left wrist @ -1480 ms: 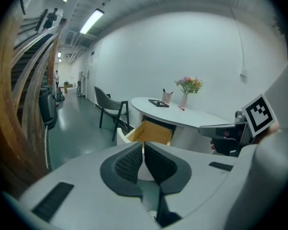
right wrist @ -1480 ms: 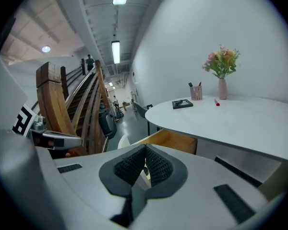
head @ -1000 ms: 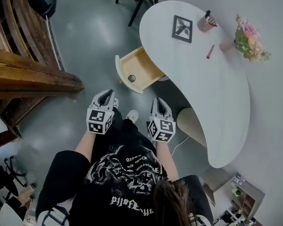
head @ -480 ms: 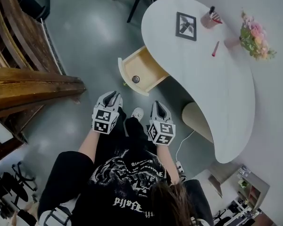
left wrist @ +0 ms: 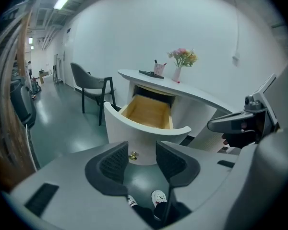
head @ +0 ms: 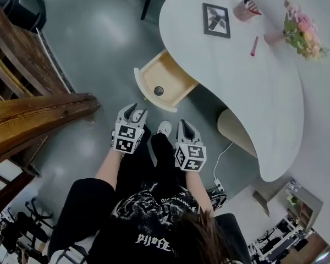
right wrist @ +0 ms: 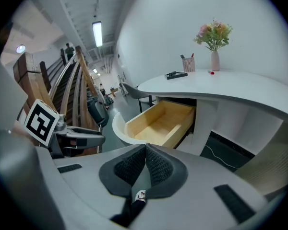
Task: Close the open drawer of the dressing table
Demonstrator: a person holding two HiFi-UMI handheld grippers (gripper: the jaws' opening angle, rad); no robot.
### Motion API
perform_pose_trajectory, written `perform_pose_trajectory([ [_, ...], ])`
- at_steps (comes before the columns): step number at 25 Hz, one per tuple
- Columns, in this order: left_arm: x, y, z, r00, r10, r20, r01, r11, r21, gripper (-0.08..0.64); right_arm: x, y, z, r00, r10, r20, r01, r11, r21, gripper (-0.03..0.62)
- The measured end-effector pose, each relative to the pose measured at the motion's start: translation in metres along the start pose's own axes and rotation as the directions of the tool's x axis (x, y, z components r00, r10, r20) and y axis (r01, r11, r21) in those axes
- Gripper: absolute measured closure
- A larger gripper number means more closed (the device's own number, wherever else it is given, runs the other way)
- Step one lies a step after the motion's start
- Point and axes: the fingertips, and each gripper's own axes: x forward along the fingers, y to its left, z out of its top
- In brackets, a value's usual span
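**Item 1, left gripper.** Fingers spread apart, having just been opening. Nothing sits between the pads.

**Item 2, right gripper.** Fingers pressed together tip to tip, holding nothing.

**Item 3, drawer.** Pale wood inside, curved white front, standing pulled out of the dressing table. It lies ahead of both sets of fingertips and apart from them, nearer the left pair. In the left gripper view its brass knob shows through the gap between the fingers, beyond them and untouched.

**Item 4, tabletop pieces.** A picture frame and a flower vase stand far beyond the fingertips, off to the right gripper's side. Neither bears on the job.

**Status.** Judged at the approach stage, with no part of the closing done:
- The drawer is out to what looks like most of its travel.
- Neither gripper is in contact with it.

**Left to do:**
- Bring fingers up to the curved front.
- Set them against it.
- Push until the front sits flush with the table body.
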Motion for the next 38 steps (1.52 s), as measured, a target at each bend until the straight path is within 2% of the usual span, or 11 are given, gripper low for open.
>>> perform_pose_trajectory([
  [5, 0.029, 0.011, -0.014, 0.998, -0.006, -0.066, 0.010, 0.998, 0.060, 0.368, 0.006, -0.005, -0.008, 0.999, -0.029, -0.022, 0.029, 0.999, 0.016, 0.566],
  [9, 0.046, 0.017, -0.029, 0.996, -0.013, -0.089, 0.019, 0.998, 0.067, 0.367, 0.007, -0.005, -0.015, 0.998, -0.043, -0.037, 0.044, 0.999, 0.020, 0.566],
  [16, 0.067, 0.024, -0.051, 0.984, -0.074, -0.162, 0.099, 0.983, 0.155, 0.360, 0.007, 0.002, -0.023, 0.996, -0.066, -0.067, 0.063, 0.997, -0.042, 0.566],
  [22, 0.090, 0.027, -0.056, 0.985, -0.078, -0.157, 0.096, 0.989, 0.113, 0.360, 0.011, 0.000, -0.034, 0.991, -0.095, -0.092, 0.094, 0.995, -0.018, 0.566],
  [36, 0.117, 0.038, -0.068, 0.972, -0.031, -0.232, 0.064, 0.989, 0.133, 0.364, 0.019, -0.012, -0.036, 0.984, -0.143, -0.102, 0.145, 0.989, 0.015, 0.566],
  [38, 0.120, 0.040, -0.070, 0.969, -0.030, -0.247, 0.061, 0.991, 0.119, 0.374, 0.021, -0.012, -0.036, 0.984, -0.143, -0.104, 0.145, 0.989, 0.018, 0.566],
])
